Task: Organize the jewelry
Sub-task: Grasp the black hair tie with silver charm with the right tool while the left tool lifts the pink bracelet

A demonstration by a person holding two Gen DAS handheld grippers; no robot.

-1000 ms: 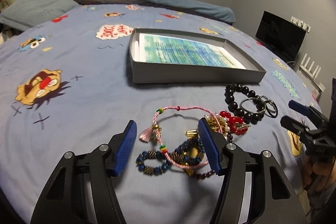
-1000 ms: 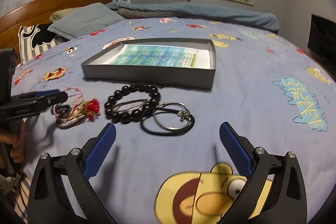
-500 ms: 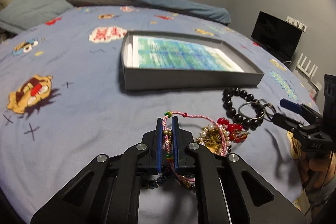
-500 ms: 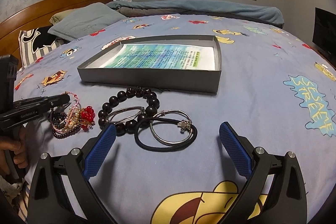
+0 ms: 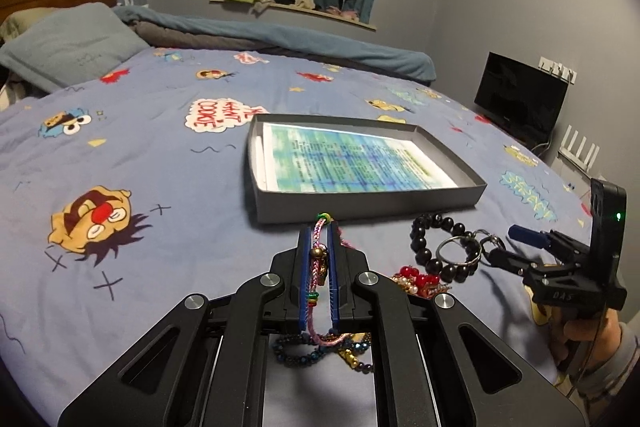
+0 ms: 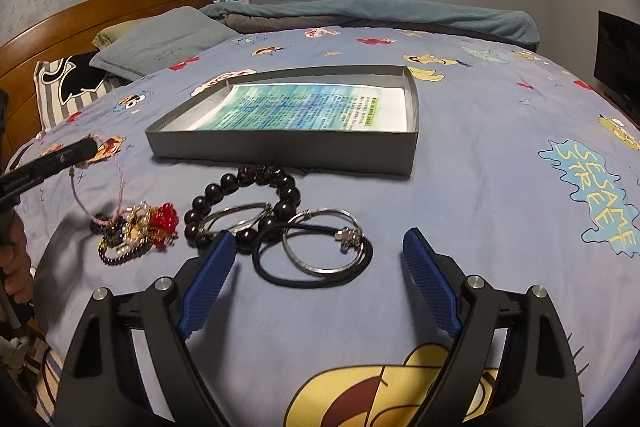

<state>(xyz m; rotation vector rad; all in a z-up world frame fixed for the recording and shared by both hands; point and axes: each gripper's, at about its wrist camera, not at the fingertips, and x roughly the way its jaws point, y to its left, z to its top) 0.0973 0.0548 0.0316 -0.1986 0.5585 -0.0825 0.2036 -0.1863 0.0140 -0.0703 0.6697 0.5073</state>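
Our left gripper (image 5: 319, 247) pinches the pink woven cord bracelet (image 5: 320, 259) above the tangled pile, near the shallow grey cardboard tray (image 5: 360, 203); our right gripper (image 6: 316, 255) gapes wide over the black bead bracelet (image 6: 248, 203).

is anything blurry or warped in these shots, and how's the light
Both views: dim indoor light, strong fisheye bending with dark corners. Left wrist: the paper in the gray box looks smeared. Right wrist: the left tool and its pink cord bracelet are motion-blurred.
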